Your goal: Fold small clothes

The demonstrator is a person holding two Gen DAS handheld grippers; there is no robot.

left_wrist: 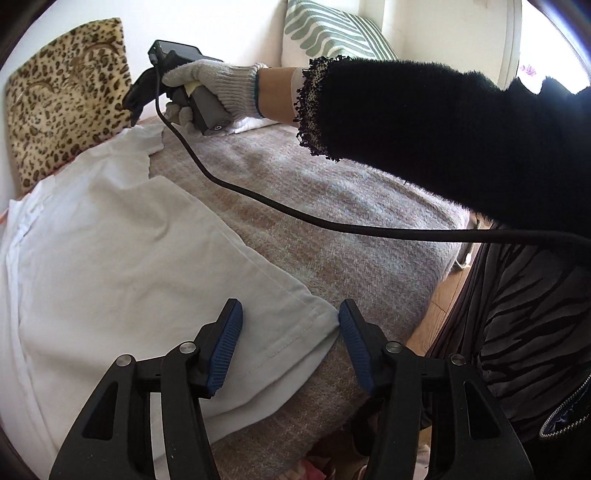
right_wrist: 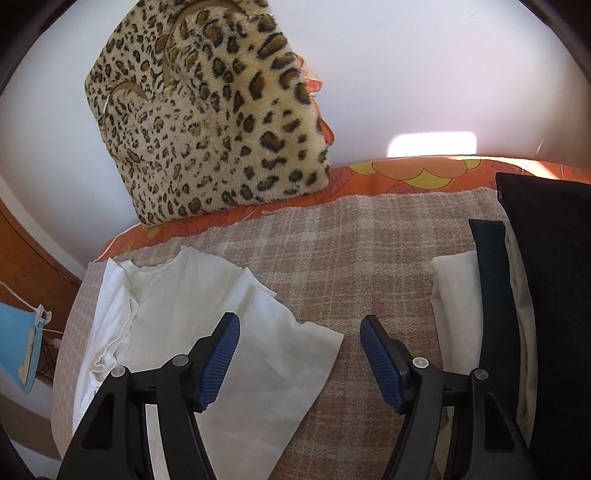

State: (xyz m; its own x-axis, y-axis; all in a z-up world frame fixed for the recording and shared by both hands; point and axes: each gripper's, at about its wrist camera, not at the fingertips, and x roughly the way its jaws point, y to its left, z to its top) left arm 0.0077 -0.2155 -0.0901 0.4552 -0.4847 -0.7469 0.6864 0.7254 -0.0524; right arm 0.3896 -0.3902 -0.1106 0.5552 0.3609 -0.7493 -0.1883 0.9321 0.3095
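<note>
A white t-shirt [left_wrist: 110, 258] lies spread on a beige checked blanket [left_wrist: 332, 203]. My left gripper [left_wrist: 290, 332] is open low over the shirt's near hem corner, which lies flat between the blue pads [left_wrist: 227, 343] without being pinched. In the right wrist view the same shirt [right_wrist: 177, 314] shows its neckline and a sleeve. My right gripper [right_wrist: 301, 347] is open just above the sleeve's corner, with the cloth partly under the left pad [right_wrist: 219, 362]. A gloved hand [left_wrist: 210, 85] holds that gripper at the shirt's far sleeve.
A leopard-print cushion [right_wrist: 214, 122] leans on the wall behind the shirt, with a green-striped cushion [left_wrist: 332, 33] further along. Folded cream and dark cloths [right_wrist: 491, 295] are stacked at the right. A black cable [left_wrist: 258, 199] crosses the blanket. The bed's edge and wooden floor [left_wrist: 439, 299] lie right.
</note>
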